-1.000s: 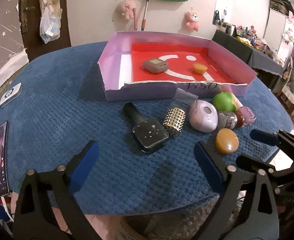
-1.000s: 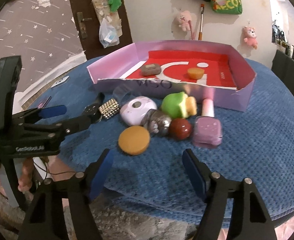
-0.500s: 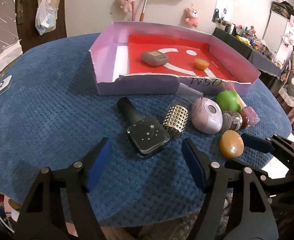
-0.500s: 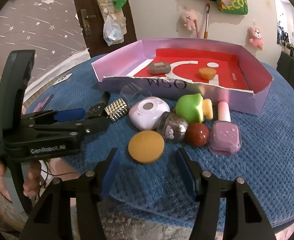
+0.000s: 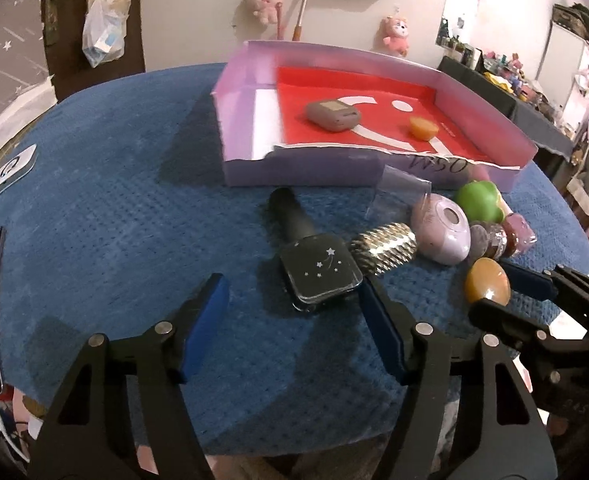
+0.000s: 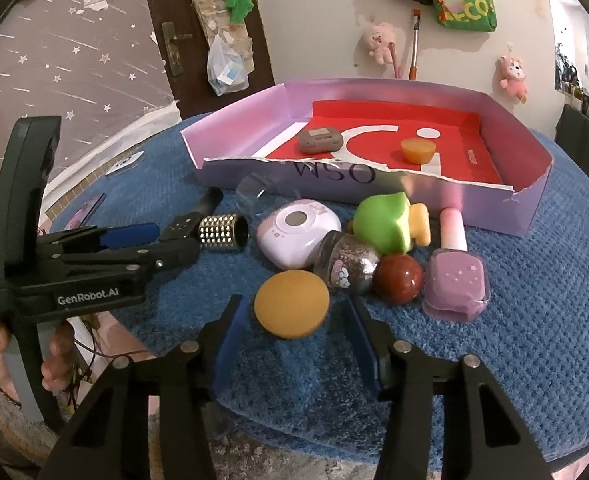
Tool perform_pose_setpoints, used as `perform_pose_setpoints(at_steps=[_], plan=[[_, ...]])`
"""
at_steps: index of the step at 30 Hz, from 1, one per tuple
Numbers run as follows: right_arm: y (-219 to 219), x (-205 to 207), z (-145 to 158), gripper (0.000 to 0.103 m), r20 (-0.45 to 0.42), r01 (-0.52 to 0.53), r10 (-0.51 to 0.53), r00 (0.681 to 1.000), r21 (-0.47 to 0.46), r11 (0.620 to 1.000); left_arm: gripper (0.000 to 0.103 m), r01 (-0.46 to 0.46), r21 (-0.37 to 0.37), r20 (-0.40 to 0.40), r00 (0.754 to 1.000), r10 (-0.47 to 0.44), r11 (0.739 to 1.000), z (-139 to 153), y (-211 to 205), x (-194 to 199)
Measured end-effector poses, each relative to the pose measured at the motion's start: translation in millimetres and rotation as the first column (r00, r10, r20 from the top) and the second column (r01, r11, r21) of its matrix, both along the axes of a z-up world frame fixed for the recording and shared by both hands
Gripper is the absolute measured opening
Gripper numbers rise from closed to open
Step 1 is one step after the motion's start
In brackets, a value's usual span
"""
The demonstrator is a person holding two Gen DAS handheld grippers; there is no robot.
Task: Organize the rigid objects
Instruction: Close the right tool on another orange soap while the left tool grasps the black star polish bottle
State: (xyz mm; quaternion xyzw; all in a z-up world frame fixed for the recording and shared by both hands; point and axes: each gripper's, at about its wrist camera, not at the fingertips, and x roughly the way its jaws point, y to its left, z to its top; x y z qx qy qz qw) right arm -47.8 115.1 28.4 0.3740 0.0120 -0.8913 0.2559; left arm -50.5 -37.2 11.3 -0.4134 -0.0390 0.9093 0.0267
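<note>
My left gripper (image 5: 290, 316) hangs released, its blue rubber-faced fingers (image 5: 204, 320) spread wide just short of the black bottle (image 5: 314, 264), a glossy square flask with tiny white stars and a matte cylindrical cap, lying on its side on the nubbly blue tablecloth (image 5: 114, 184). Touching the flask's right edge lies a studded metallic cylinder (image 5: 384, 248), and beyond it a smooth lilac oval case (image 5: 440, 232).

My right gripper (image 6: 292, 344) is also released; the flat orange disc (image 6: 291, 304), matte and round, sits at the mouth of the gap between its fingers, and I cannot tell whether either pad touches it. Just behind the disc are a glitter-filled jar (image 6: 344, 266) tipped on its side, a polished dark red ball (image 6: 398, 278) and a chunky lilac nail-polish bottle (image 6: 456, 276) with a pale pink cap. A soft-looking green lump (image 6: 382, 222) rests against the jar.

Farther back stands the shallow cardboard tray (image 6: 534, 188), lilac walls with a torn front edge and a red floor. Inside lie a rounded grey-brown case (image 6: 319, 140) and a small orange cup-shaped piece (image 6: 416, 150), well apart.
</note>
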Motion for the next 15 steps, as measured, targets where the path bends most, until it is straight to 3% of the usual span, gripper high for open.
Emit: perform_pose_setpoints(at_steps=[4, 9, 12, 14, 15], plan=[[-3, 1, -1, 0.054, -0.016, -0.004, 0.004, 1.000, -0.001, 1.000, 0.065, -0.024, -0.002, -0.007, 1.000, 0.024, 1.000, -1, 5, -6], [-6, 4, -3, 0.051, -0.046, -0.004, 0.005, 0.999, 0.010, 1.000, 0.057, -0.058, -0.038, -0.029, 0.998, 0.057, 0.998, -2, 13, -13], [-9, 7, -5, 0.040, -0.081, 0.011, -0.007, 0.997, 0.050, 0.999, 0.050, -0.067, -0.026, -0.040, 0.997, 0.066, 0.997, -2, 12, -11], [-9, 7, -5, 0.040, -0.088, 0.010, -0.005, 0.996, 0.052, 0.999, 0.038, -0.068, -0.029, -0.049, 0.997, 0.066, 0.997, -2, 14, -8], [-9, 7, -5, 0.040, -0.088, 0.007, -0.003, 0.996, 0.051, 0.999, 0.038, -0.070, -0.028, -0.049, 0.996, 0.068, 0.997, -1, 14, -7]])
